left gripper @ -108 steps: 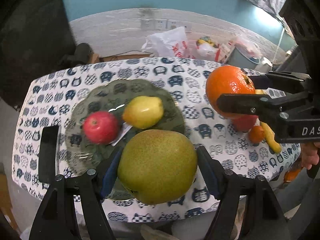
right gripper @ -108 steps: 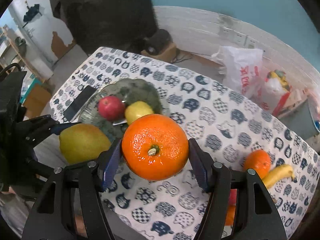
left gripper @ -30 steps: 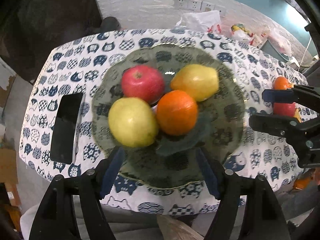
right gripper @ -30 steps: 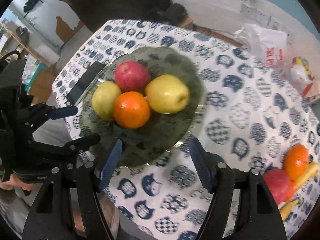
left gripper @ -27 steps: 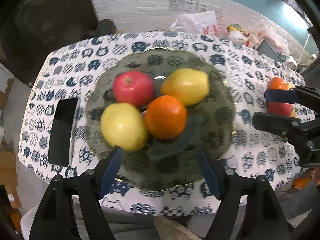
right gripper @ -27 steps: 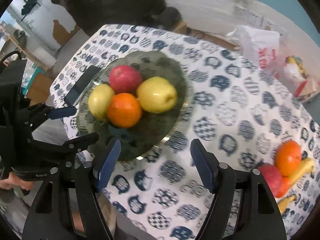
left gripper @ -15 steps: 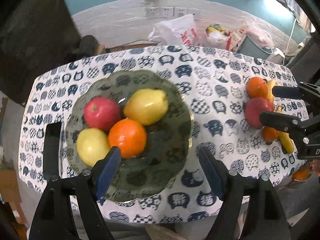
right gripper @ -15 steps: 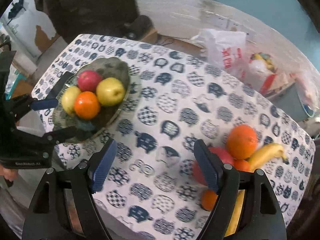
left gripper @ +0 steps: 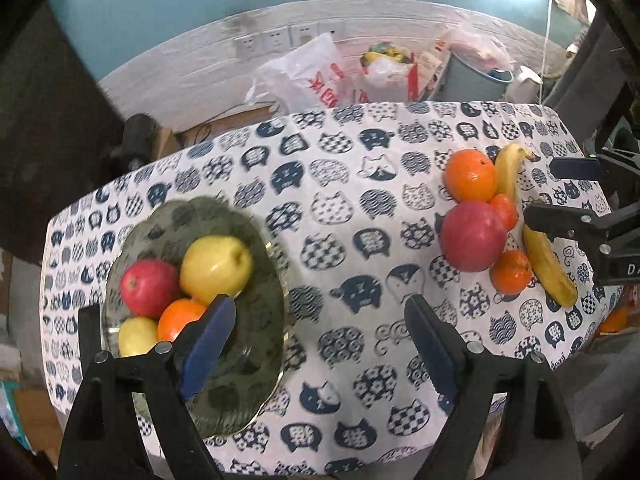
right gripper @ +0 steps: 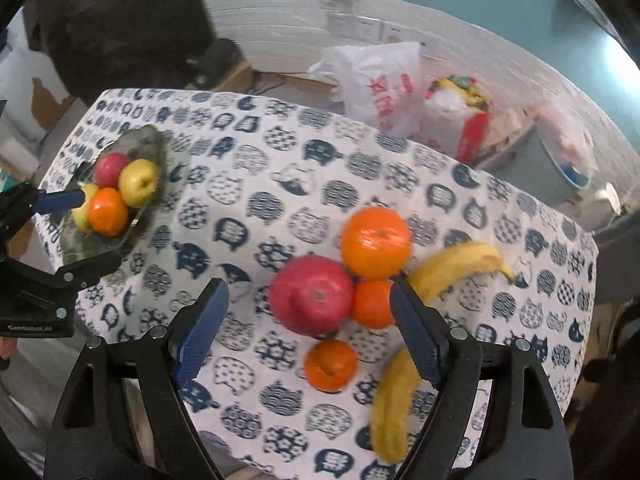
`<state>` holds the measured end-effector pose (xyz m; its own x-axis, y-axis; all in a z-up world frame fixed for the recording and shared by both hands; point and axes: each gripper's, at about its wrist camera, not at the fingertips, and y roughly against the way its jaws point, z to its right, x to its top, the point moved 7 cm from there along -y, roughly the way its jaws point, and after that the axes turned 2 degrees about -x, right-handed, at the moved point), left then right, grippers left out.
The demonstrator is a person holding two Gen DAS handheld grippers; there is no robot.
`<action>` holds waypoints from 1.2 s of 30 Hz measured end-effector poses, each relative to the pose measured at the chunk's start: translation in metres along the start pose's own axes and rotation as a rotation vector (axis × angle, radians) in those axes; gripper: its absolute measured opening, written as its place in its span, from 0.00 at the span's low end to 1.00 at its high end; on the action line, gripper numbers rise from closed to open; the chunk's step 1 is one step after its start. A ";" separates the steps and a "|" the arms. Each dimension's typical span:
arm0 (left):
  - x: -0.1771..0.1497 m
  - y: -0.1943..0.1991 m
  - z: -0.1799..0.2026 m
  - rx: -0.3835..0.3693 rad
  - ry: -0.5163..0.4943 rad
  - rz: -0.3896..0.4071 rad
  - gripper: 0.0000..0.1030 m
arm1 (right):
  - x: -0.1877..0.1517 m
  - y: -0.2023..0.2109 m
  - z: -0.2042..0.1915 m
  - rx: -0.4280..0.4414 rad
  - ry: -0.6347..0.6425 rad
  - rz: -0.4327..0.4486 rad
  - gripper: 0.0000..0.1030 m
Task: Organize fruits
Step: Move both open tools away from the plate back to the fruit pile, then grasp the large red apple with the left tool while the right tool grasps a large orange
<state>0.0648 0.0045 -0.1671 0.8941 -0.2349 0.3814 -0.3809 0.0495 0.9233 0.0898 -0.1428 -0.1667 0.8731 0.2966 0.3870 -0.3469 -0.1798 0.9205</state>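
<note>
Fruits (right gripper: 316, 300) on the table now sit beneath both empty hand-held grippers.

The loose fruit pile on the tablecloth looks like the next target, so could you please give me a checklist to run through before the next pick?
1. Right hand-held gripper empty, open: ok.
2. Left hand-held gripper empty, open: ok.
3. Red apple below the right jaws: ok.
4. Apple free of neighbours: not ok, small orange touches it.
5. Room on the glass plate: ok.
6. Banana clear of the fingers: cannot tell.

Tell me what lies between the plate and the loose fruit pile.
Only bare cat-print cloth separates plate and pile, per the left wrist view.
</note>
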 end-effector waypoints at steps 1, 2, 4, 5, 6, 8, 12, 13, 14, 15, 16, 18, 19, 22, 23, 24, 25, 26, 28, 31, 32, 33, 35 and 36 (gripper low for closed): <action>0.004 -0.002 0.004 0.000 -0.006 0.000 0.85 | -0.001 -0.001 0.006 -0.005 -0.012 -0.004 0.79; 0.007 -0.004 0.007 -0.003 -0.013 0.000 0.85 | -0.002 -0.001 0.011 -0.007 -0.020 -0.008 0.79; 0.012 -0.007 0.013 -0.002 -0.032 0.001 0.85 | -0.003 -0.004 0.021 -0.012 -0.034 -0.017 0.79; 0.014 -0.009 0.015 0.005 -0.044 0.001 0.85 | -0.004 -0.007 0.025 -0.016 -0.038 -0.024 0.79; 0.018 -0.013 0.017 0.016 -0.061 0.003 0.85 | -0.004 -0.009 0.029 -0.022 -0.040 -0.031 0.79; 0.022 -0.018 0.019 0.025 -0.081 0.006 0.85 | -0.004 -0.016 0.035 -0.031 -0.042 -0.044 0.79; 0.036 -0.033 0.020 0.030 -0.100 0.004 0.85 | 0.003 -0.036 0.044 -0.042 -0.043 -0.072 0.79; 0.038 -0.035 0.020 0.031 -0.102 0.005 0.85 | 0.006 -0.041 0.046 -0.044 -0.044 -0.076 0.79; 0.042 -0.040 0.019 0.034 -0.107 0.004 0.85 | 0.009 -0.046 0.047 -0.044 -0.044 -0.079 0.79; 0.046 -0.043 0.019 0.032 -0.112 0.006 0.85 | 0.012 -0.051 0.048 -0.039 -0.045 -0.083 0.79; 0.049 -0.046 0.020 0.030 -0.116 0.008 0.85 | 0.015 -0.057 0.048 -0.035 -0.045 -0.085 0.79; 0.055 -0.053 0.020 0.027 -0.128 0.007 0.85 | 0.019 -0.065 0.050 -0.036 -0.046 -0.093 0.79; 0.057 -0.056 0.021 0.025 -0.130 0.004 0.85 | 0.021 -0.070 0.050 -0.035 -0.043 -0.100 0.79; 0.060 -0.066 0.024 0.011 -0.128 -0.013 0.85 | 0.023 -0.085 0.050 -0.036 -0.038 -0.127 0.79; 0.061 -0.069 0.025 0.004 -0.129 -0.020 0.85 | 0.023 -0.089 0.050 -0.036 -0.037 -0.135 0.79; 0.063 -0.072 0.026 0.003 -0.133 -0.025 0.85 | 0.023 -0.095 0.051 -0.037 -0.037 -0.145 0.79; 0.063 -0.075 0.027 0.001 -0.136 -0.027 0.85 | 0.024 -0.099 0.051 -0.036 -0.037 -0.151 0.79; 0.064 -0.077 0.028 -0.002 -0.141 -0.031 0.85 | 0.024 -0.104 0.051 -0.035 -0.035 -0.160 0.79; 0.063 -0.081 0.030 -0.003 -0.144 -0.038 0.85 | 0.024 -0.112 0.051 -0.038 -0.033 -0.171 0.79; 0.062 -0.086 0.031 -0.013 -0.138 -0.055 0.85 | 0.022 -0.121 0.052 -0.038 -0.030 -0.186 0.79; 0.061 -0.087 0.031 -0.014 -0.137 -0.059 0.85 | 0.021 -0.123 0.052 -0.034 -0.029 -0.188 0.78; 0.060 -0.088 0.031 -0.014 -0.137 -0.063 0.85 | 0.020 -0.125 0.052 -0.031 -0.028 -0.190 0.70; 0.060 -0.089 0.031 -0.015 -0.137 -0.066 0.85 | 0.020 -0.127 0.052 -0.014 -0.040 -0.189 0.69; 0.060 -0.088 0.032 -0.018 -0.135 -0.064 0.85 | 0.019 -0.127 0.052 -0.012 -0.042 -0.185 0.68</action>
<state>0.1445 -0.0449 -0.2272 0.8761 -0.3665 0.3131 -0.3184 0.0477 0.9467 0.1684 -0.1627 -0.2785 0.9357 0.2843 0.2091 -0.1832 -0.1151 0.9763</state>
